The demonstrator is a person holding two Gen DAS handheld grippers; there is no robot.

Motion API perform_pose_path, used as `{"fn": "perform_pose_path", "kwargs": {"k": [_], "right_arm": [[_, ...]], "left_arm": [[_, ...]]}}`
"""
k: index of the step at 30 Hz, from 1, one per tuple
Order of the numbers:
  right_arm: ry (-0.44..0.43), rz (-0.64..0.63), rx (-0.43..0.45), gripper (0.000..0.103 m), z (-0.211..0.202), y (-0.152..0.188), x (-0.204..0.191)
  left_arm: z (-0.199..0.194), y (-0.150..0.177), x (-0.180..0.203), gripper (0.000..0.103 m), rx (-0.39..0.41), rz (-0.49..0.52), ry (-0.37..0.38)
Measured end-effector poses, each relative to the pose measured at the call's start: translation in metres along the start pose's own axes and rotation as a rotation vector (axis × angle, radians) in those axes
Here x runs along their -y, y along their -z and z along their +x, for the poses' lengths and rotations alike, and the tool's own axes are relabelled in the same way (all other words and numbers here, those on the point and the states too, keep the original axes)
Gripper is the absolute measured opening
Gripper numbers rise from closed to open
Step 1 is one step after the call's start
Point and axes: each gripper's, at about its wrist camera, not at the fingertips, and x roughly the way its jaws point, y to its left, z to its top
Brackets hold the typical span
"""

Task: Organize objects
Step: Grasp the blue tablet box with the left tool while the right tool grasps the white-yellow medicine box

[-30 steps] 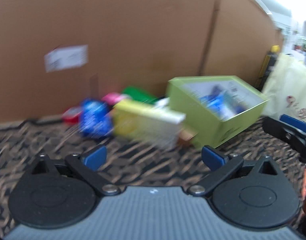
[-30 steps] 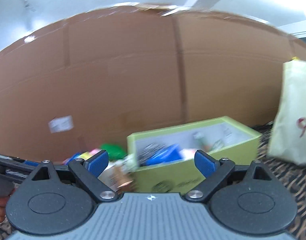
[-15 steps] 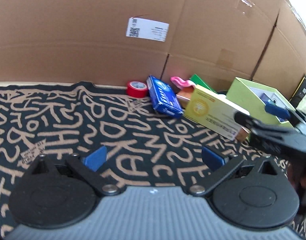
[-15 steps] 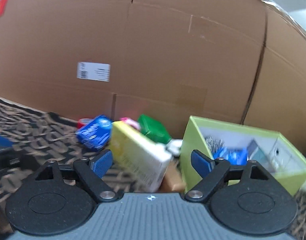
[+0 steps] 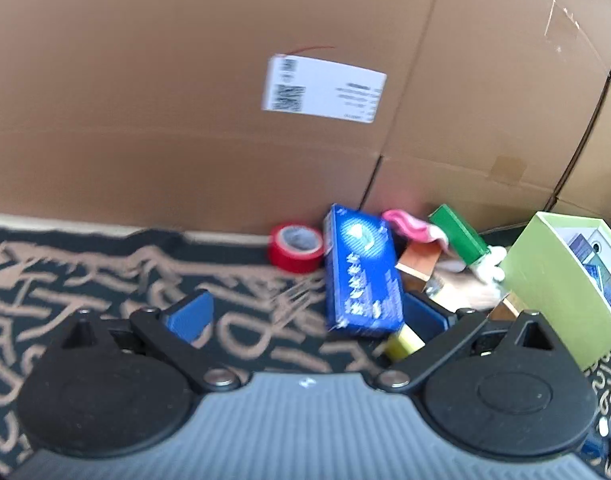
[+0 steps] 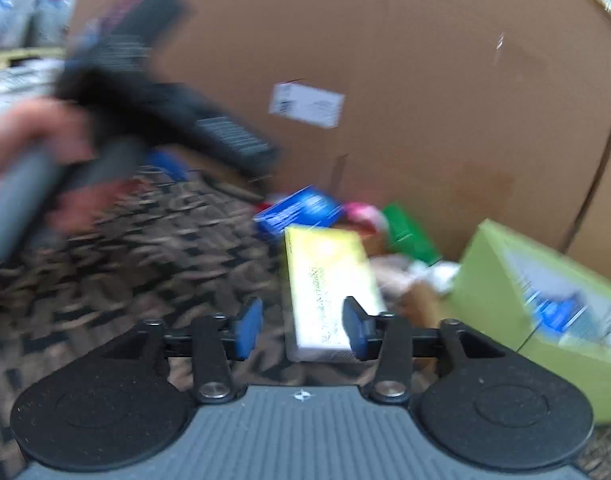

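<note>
Cardboard wall (image 5: pixel 185 100): landmark for everything below; a large brown carton with a white shipping label (image 5: pixel 323 90), closing off the far edge of the patterned bench (image 5: pixel 85 264).
Left hand-held gripper (image 5: pixel 305 316): fingers spread wide and holding nothing, low over the bench in front of the wall, aimed at the pile; probably kept wide so it can straddle a box.
Red tape roll (image 5: pixel 296 247): at the foot of the wall, leftmost of the pile, lying tipped with its core showing.
Blue box (image 5: pixel 361 276): just right of the tape, leaning with its far end towards the wall; likely the left side's target, since it sits between the spread fingers.
Pink item (image 5: pixel 405 224): against the wall behind the blue box, too blurred to name.
Green packet (image 5: pixel 459 234): tilted against the wall's base, right of the pink item.
Yellow box (image 6: pixel 329 288): in front of the pile, further from the wall, flat on the bench.
Right hand-held gripper (image 6: pixel 301 328): partly closed, fingers either side of the yellow box's near end; contact cannot be told through the blur.
Lime-green bin (image 5: pixel 561 280): rightmost along the wall, open top already holding items; seemingly the destination for the loose things.
</note>
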Motion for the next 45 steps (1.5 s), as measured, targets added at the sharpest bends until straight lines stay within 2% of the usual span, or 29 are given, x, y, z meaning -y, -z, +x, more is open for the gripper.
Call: {"fn": "perform_pose_path", "kwargs": {"k": [1, 3, 6, 11, 12, 13, 15, 17, 18, 19, 24, 28, 31, 32, 34, 38, 42, 44, 45], "right_arm": [[-0.003, 0.016, 0.005, 0.071, -0.003, 0.001, 0.000], [0.031, 0.020, 0.026, 0.084, -0.004, 0.001, 0.001], [0.101, -0.010, 0.016, 0.087, 0.009, -0.004, 0.007], [0.070, 0.038, -0.075, 0.089, 0.051, -0.007, 0.028], [0.062, 0.071, -0.097, 0.086, 0.059, -0.007, 0.032], [0.045, 0.116, -0.117, 0.079, 0.062, -0.006, 0.038], [0.023, 0.193, -0.126, 0.078, 0.058, -0.002, 0.045], [0.058, 0.197, -0.155, 0.078, 0.048, 0.002, 0.041], [0.084, 0.198, -0.168, 0.078, 0.040, 0.005, 0.039], [0.098, 0.201, -0.175, 0.078, 0.032, 0.008, 0.037], [0.083, 0.256, -0.184, 0.078, -0.008, 0.027, 0.024], [0.066, 0.276, -0.177, 0.078, -0.032, 0.039, 0.013], [0.015, 0.282, -0.168, 0.078, -0.048, 0.042, 0.007], [-0.007, 0.284, -0.160, 0.078, -0.052, 0.042, 0.006], [-0.030, 0.294, -0.149, 0.082, -0.053, 0.041, 0.007], [-0.016, 0.314, -0.154, 0.082, -0.047, 0.040, 0.011], [-0.024, 0.324, -0.164, 0.082, -0.047, 0.044, 0.011], [-0.023, 0.330, -0.169, 0.082, -0.047, 0.046, 0.011], [-0.023, 0.330, -0.167, 0.082, -0.046, 0.045, 0.012]], "left_arm": [[0.006, -0.003, 0.005, 0.103, -0.007, 0.014, 0.009], [0.020, -0.006, 0.016, 0.103, -0.026, 0.057, 0.014], [0.039, -0.010, 0.030, 0.103, -0.055, 0.113, 0.012], [0.063, -0.012, 0.041, 0.103, -0.095, 0.138, 0.015], [0.067, -0.012, 0.041, 0.102, -0.105, 0.143, 0.015], [0.069, -0.010, 0.041, 0.097, -0.111, 0.147, 0.018], [0.071, -0.005, 0.041, 0.093, -0.107, 0.169, 0.017], [0.068, 0.002, 0.046, 0.082, -0.093, 0.225, -0.011], [0.065, 0.005, 0.048, 0.068, -0.084, 0.256, -0.015], [0.060, 0.009, 0.049, 0.059, -0.075, 0.281, -0.011], [0.027, 0.036, 0.049, 0.058, -0.085, 0.307, 0.027], [-0.018, 0.070, 0.043, 0.058, -0.097, 0.342, 0.095], [-0.051, 0.090, 0.035, 0.060, -0.110, 0.375, 0.131], [-0.057, 0.091, 0.033, 0.063, -0.107, 0.375, 0.124], [-0.067, 0.090, 0.027, 0.081, -0.086, 0.356, 0.099], [-0.065, 0.082, 0.025, 0.082, -0.079, 0.324, 0.085], [-0.057, 0.085, 0.037, 0.082, -0.091, 0.376, 0.081], [-0.051, 0.088, 0.041, 0.075, -0.100, 0.391, 0.078], [-0.050, 0.088, 0.041, 0.067, -0.102, 0.381, 0.091]]}}
